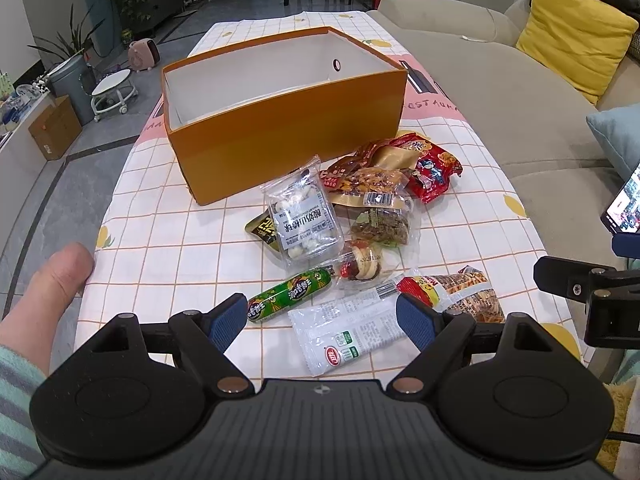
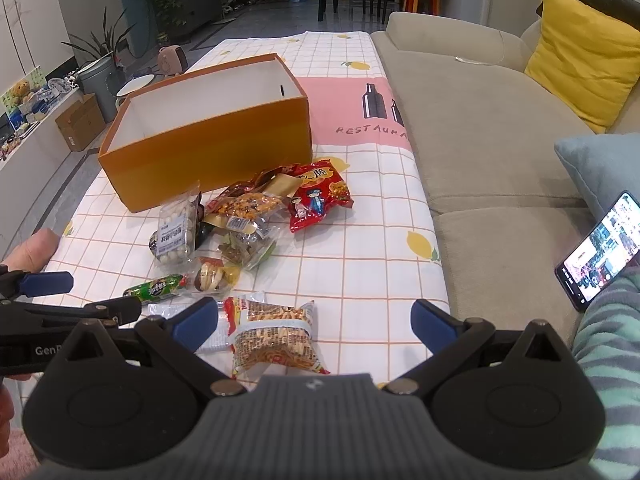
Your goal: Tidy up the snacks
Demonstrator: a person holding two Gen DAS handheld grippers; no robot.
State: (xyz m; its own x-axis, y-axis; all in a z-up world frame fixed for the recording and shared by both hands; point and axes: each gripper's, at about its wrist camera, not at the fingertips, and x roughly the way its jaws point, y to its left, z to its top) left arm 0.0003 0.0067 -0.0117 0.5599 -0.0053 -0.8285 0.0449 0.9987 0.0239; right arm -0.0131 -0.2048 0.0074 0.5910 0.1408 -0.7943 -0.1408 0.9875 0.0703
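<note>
An open orange box (image 1: 280, 136) with a white, empty inside stands on the table; it also shows in the right wrist view (image 2: 200, 152). In front of it lies a pile of snack packets: a clear bag of white candies (image 1: 302, 216), a red bag (image 1: 434, 170), a green sausage (image 1: 290, 296), a white packet (image 1: 352, 330) and a noodle-snack bag (image 2: 276, 336). My left gripper (image 1: 322, 322) is open, hovering over the white packet. My right gripper (image 2: 314, 326) is open, with the noodle-snack bag between its fingers.
The table wears a white checked cloth (image 2: 360, 248) with lemons. A beige sofa (image 2: 480, 128) with a yellow cushion (image 2: 584, 68) runs along the right. A lit phone (image 2: 600, 248) lies on the sofa. A bin, stool and cardboard box stand on the floor at left.
</note>
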